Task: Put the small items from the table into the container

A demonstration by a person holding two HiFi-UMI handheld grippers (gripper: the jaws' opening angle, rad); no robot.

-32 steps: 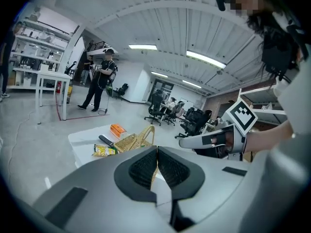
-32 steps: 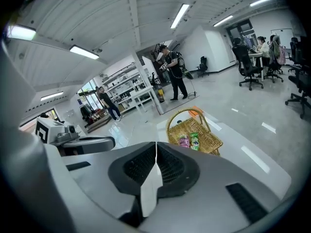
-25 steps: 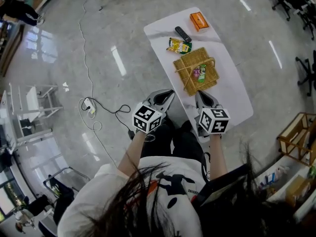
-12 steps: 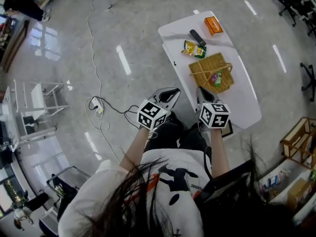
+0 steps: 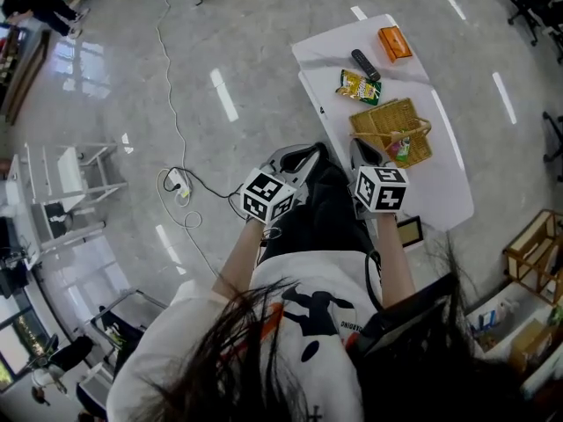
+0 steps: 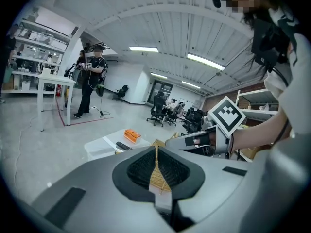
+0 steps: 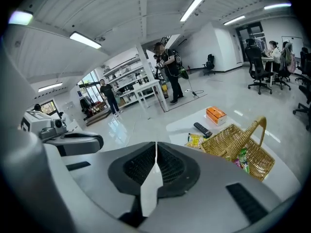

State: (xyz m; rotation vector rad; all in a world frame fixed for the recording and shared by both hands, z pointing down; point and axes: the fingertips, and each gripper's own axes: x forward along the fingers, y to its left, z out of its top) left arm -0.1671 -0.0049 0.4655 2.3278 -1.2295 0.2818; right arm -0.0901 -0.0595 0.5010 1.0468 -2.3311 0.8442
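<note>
Left gripper [image 5: 300, 158] and right gripper [image 5: 364, 153] jaws are together, empty. Reaching the snack bag [image 5: 359, 86], upper right, may bump the basket [image 5: 391, 130].

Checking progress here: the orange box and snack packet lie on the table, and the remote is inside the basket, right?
No: the remote lies on the table too, outside the basket, between the orange box and the snack packet, as the head view shows.

My left tongs [image 6: 156, 152] hide nearly all of the wicker basket [image 6: 158, 177]; only a sliver shows through the slit between their tips. Past my right tongs [image 7: 155, 152], the packets [image 7: 243, 160] inside are too small to identify, and the basket's near side is covered.
</note>
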